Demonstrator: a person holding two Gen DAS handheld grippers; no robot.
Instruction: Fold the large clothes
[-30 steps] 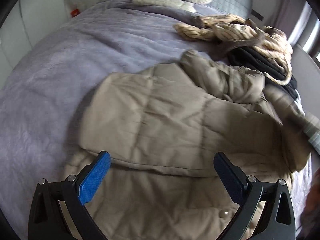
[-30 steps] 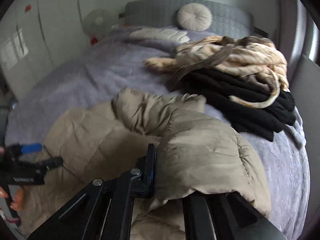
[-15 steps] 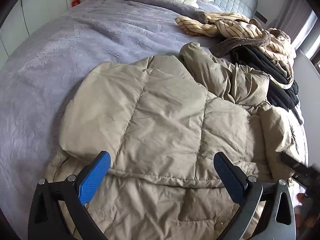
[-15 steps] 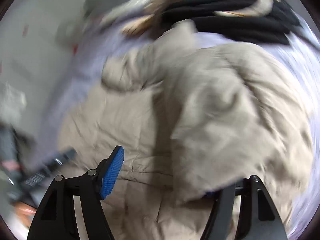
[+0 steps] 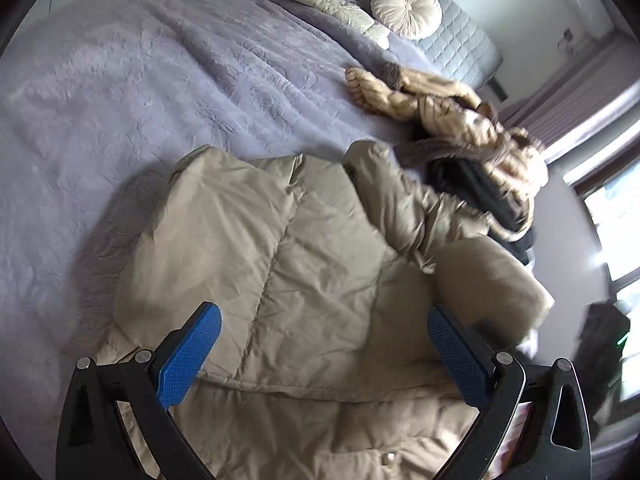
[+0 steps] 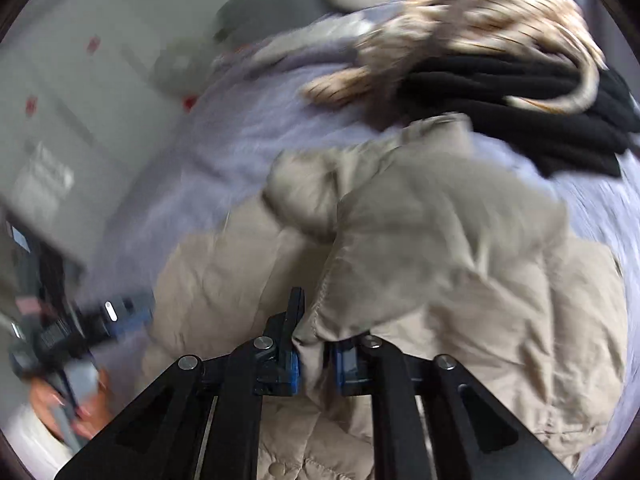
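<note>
A large beige puffer jacket [image 5: 280,272] lies on the lavender bed [image 5: 140,92], one side folded over the body. My left gripper [image 5: 324,344] is open and empty, hovering over the jacket's lower part. My right gripper [image 6: 316,344] is shut on a seamed edge of the jacket [image 6: 440,240] and holds that fold lifted above the rest. The left gripper also shows blurred at the left of the right wrist view [image 6: 80,328].
A striped tan garment [image 5: 452,108] lies on a black garment [image 6: 520,100] at the far right of the bed. A round cushion [image 5: 406,8] leans on the grey headboard [image 5: 452,40]. White wardrobe doors [image 6: 60,120] stand left; a window [image 5: 616,232] is at the right.
My right gripper opened half a second ago and has shut again on the jacket's edge. The left gripper stayed open and swung its view rightward over the jacket.
</note>
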